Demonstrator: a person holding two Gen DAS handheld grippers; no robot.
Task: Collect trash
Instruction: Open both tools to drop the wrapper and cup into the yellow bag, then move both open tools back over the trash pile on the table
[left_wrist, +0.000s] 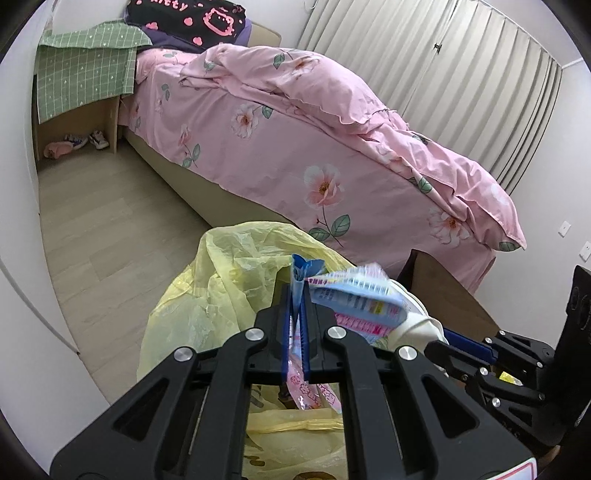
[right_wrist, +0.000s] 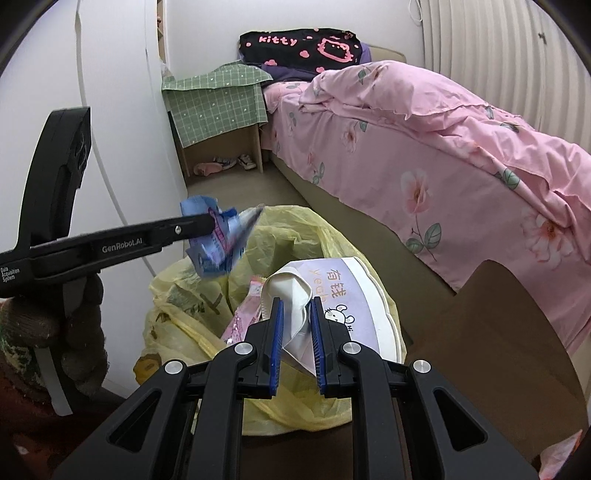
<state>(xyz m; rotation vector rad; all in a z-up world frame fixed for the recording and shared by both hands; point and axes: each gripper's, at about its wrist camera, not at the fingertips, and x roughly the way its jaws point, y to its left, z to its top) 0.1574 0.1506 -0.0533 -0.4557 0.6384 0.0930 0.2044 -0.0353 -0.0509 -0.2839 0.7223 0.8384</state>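
Trash is what both grippers carry here, poised over the mouth of a yellow bag (right_wrist: 295, 251) that stands on the floor beside the bed (right_wrist: 461, 177).

On the left, the left gripper (left_wrist: 295, 291) has its jaws pressed nearly together on a crumpled blue wrapper (right_wrist: 218, 236). From the right wrist view the wrapper hangs from the fingertips above the bag's near rim, gripped at one folded corner while the rest flaps free. It looks feather-light, thin and crackly, so it should hold no shape and weigh nothing on the pads. Being slick plastic film, it could slide out of a loose pinch, so a bunched, doubled part gives the safest hold. A gloved hand (right_wrist: 74, 332) holds this tool's handle at the lower left.

In the middle, the bag gapes open, its thin film slack and wrinkled; a pink wrapper (right_wrist: 247, 314) already lies inside. The bag would collapse if pushed at the rim, I judge, so things are best dropped in from above.

On the right, the right gripper (right_wrist: 297, 321) pinches the crushed white edge of a paper cup (right_wrist: 347, 295) with a lilac printed band, lying tilted over the bag's opening. The cup is light but stiffer than the wrappers, already dented, and not fragile. Its folded wall offers a firm, flat tab; the smooth rounded body would slip.
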